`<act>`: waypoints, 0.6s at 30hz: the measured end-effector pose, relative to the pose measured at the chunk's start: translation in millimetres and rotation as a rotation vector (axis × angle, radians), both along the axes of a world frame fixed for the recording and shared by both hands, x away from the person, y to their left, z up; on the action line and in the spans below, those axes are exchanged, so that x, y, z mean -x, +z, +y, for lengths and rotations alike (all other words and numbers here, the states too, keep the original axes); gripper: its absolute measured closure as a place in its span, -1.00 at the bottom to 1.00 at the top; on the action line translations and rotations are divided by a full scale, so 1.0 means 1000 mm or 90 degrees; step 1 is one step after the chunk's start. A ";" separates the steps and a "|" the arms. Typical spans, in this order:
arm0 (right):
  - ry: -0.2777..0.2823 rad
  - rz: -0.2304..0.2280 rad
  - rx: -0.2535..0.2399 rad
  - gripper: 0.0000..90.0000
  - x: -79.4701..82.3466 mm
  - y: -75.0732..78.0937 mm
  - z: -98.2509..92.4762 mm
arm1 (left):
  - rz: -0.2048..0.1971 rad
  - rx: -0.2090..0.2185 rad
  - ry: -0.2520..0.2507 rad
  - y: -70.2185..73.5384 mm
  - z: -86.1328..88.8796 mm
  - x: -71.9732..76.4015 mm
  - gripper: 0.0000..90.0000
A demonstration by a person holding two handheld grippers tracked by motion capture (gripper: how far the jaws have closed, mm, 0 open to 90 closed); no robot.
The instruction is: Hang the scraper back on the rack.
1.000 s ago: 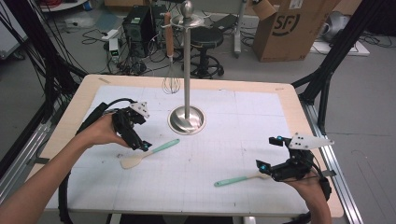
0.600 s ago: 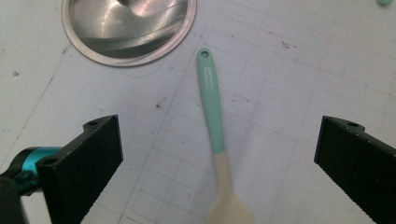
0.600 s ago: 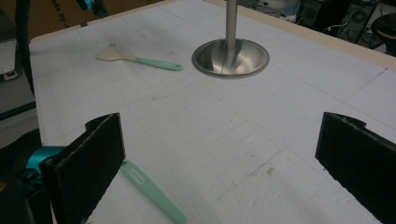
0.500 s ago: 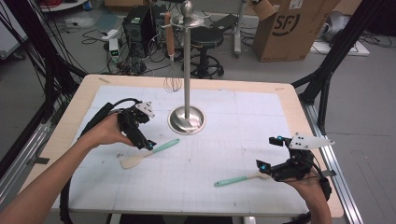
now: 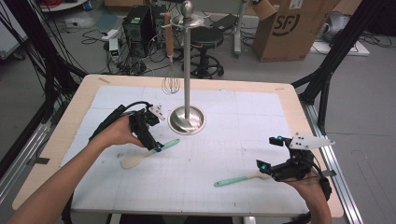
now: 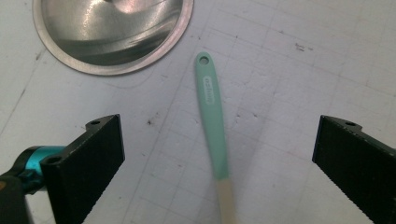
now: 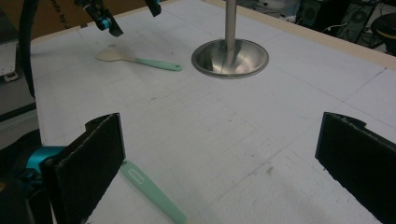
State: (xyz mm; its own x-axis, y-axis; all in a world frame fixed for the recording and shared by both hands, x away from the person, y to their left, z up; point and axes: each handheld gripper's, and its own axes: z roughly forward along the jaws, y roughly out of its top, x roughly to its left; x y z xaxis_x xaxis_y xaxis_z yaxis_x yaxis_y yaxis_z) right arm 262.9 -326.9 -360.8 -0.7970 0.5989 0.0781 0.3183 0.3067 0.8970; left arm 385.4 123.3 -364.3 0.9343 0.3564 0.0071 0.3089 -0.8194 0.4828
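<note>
Mint-green handles mark both utensils on the white gridded mat [image 5: 224,154]: the left spatula [image 5: 148,153] lies near the steel stand base [image 5: 187,120], and the right spatula [image 5: 238,179] lies toward the near right of the table. From the high view the left gripper [image 5: 150,140] hangs over the handle of the left spatula, but whether it touches cannot be told there. The left gripper view settles it: the black jaws stand wide apart with the green handle [image 6: 211,116] lying free between them on the mat, untouched, its hanging hole pointing toward the base [image 6: 112,32], and the pale blade end running out at the bottom edge. The right gripper [image 5: 275,168] sits at the blade end of the right spatula in the high view; the right gripper view shows its jaws spread wide too, grasping nothing, with that spatula's handle [image 7: 149,189] on the mat just beside the left-hand jaw rather than between the two. That view also looks across the table to the left spatula [image 7: 140,59] and the left gripper [image 7: 107,21] above it. A whisk [image 5: 170,70] hanging from the stand's top appears in the high view.
</note>
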 end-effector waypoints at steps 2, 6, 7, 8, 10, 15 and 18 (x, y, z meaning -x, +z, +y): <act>-0.002 0.003 -0.001 -1.00 0.000 0.000 0.000 | 0.005 -0.011 -0.004 -0.003 -0.002 -0.002 -0.94; -0.001 0.003 -0.001 -1.00 0.000 0.000 -0.001 | 0.000 -0.031 0.002 -0.009 -0.005 -0.005 -0.76; -0.001 0.002 -0.002 -1.00 0.000 0.000 -0.001 | 0.004 -0.039 0.003 -0.010 -0.005 -0.006 -0.74; -0.002 0.000 -0.003 -1.00 0.000 0.000 -0.001 | 0.009 -0.044 0.001 -0.011 -0.006 -0.007 -0.71; -0.002 0.001 -0.003 -1.00 0.000 0.000 -0.002 | 0.015 -0.050 0.005 -0.015 -0.008 -0.007 -0.66; -0.002 -0.001 -0.003 -1.00 0.000 0.000 -0.002 | 0.037 -0.067 0.015 -0.022 -0.013 -0.010 -0.49; -0.002 0.000 -0.004 -1.00 0.000 0.000 -0.002 | 0.043 -0.071 0.014 -0.026 -0.016 -0.012 -0.45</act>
State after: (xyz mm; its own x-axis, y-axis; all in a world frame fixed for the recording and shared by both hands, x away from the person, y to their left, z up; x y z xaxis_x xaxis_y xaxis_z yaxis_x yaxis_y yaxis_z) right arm 262.7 -328.7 -360.7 -0.7947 0.6015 0.0817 0.3194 0.3000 0.8989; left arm 397.7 107.3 -390.6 0.9259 0.3775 -0.0152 0.3565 -0.8597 0.3658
